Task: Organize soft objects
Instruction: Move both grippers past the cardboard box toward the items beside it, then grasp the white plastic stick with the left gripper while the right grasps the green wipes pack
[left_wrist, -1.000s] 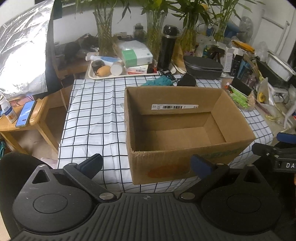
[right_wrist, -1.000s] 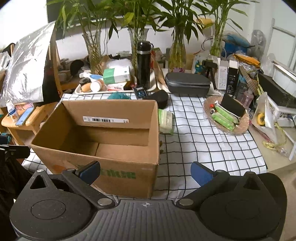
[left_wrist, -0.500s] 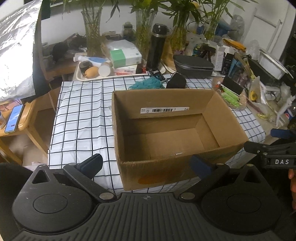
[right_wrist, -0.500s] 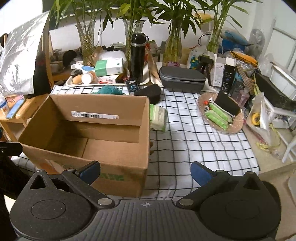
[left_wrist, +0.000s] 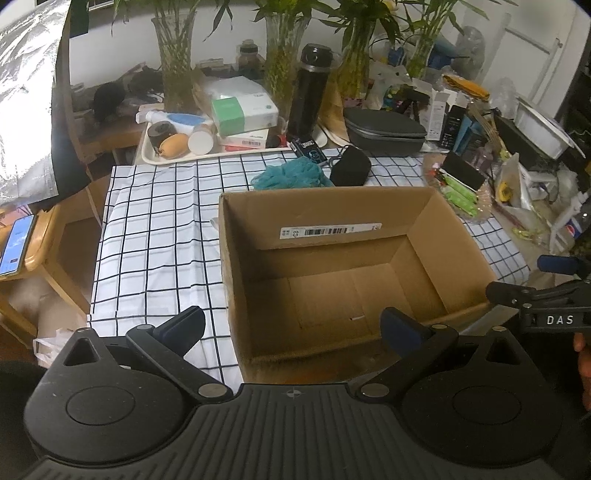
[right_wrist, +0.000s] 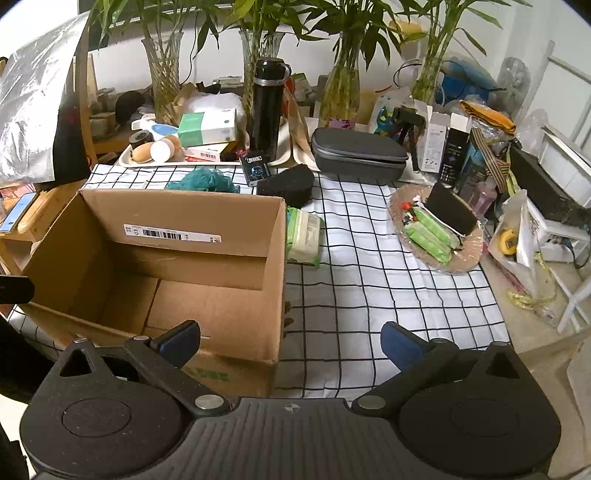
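Cardboard box (left_wrist: 343, 273) sits open on the checked tablecloth (left_wrist: 155, 236), nothing inside. Barcode label (left_wrist: 330, 231) on its far inner wall, digits too small to read; green print on the outer front is cut off in the right view. Soft items lie past the box at 12 o'clock: teal mesh puff (left_wrist: 291, 176), black pouch (left_wrist: 351, 168). Green wipes pack (right_wrist: 303, 236) touches the box's right wall, hidden in the left view. My left gripper (left_wrist: 291, 325) hangs over the near rim, fingers spread, holding nothing. Right gripper (right_wrist: 290, 338) likewise spread and empty, straddling the box's right corner. "DAS" reads on its body at 3 o'clock.
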